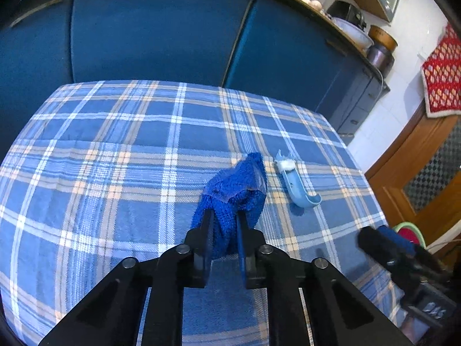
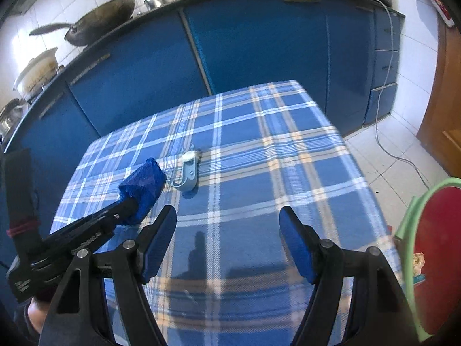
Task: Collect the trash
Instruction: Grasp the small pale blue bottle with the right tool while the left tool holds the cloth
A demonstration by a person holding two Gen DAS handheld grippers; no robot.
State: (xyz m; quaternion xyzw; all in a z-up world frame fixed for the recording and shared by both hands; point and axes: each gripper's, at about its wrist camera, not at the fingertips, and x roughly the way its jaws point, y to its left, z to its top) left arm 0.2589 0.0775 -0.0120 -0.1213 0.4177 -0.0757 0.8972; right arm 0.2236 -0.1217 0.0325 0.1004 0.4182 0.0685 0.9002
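Observation:
My left gripper (image 1: 225, 216) is shut on a crumpled blue mesh cloth (image 1: 234, 184) and holds it just above the checked tablecloth (image 1: 115, 158). The same cloth (image 2: 144, 186) and left gripper (image 2: 126, 206) show at the left of the right wrist view. A light blue plastic hook with a white pad (image 1: 295, 180) lies on the table just right of the cloth; it also shows in the right wrist view (image 2: 188, 173). My right gripper (image 2: 229, 219) is open and empty above the table's near side, and its tip shows in the left wrist view (image 1: 383, 238).
A red bin with a green rim (image 2: 432, 259) stands at the right beside the table, with some scraps inside. Blue kitchen cabinets (image 2: 259, 43) run behind the table, with pots and a wok (image 2: 98, 26) on the counter. A white cable (image 2: 383, 115) lies on the tiled floor.

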